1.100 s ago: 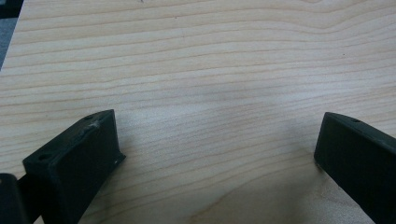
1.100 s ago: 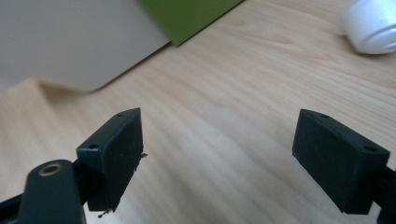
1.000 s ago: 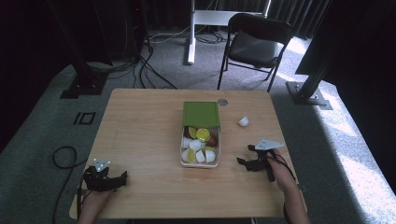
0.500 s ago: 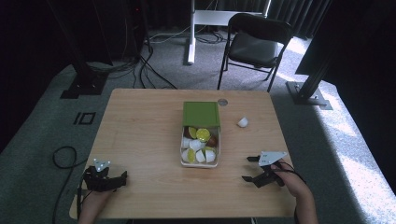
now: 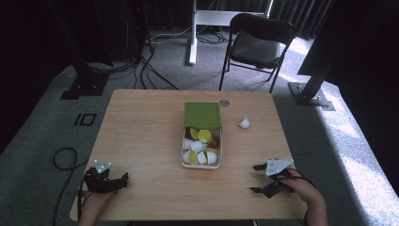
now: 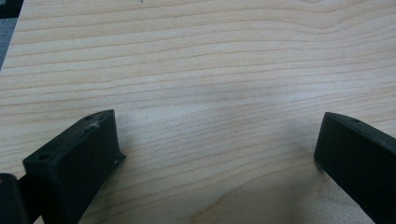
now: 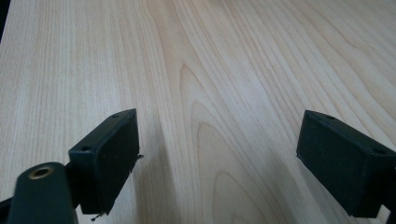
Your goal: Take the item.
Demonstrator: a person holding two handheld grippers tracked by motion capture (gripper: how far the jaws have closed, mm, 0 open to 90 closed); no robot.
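high view: at the table's middle sits a white rectangular tray [image 5: 184,155] of small white and yellow-green capsules [image 5: 203,136], green lid [image 5: 202,114] at its far end; a loose small white capsule [image 5: 244,123] lies right of it, likely light, hard, slippery; take it by its sides. left gripper [image 5: 123,179] and right gripper [image 5: 256,178] rest near the front corners, well apart from it.
left gripper view: jaws spread wide over the bare pale wooden table [image 6: 210,70].
right gripper view: jaws wide apart, holding nothing.

table [image 5: 141,127] pale wood, matt, visible grain; tool jaws matt black plastic, scuffed.
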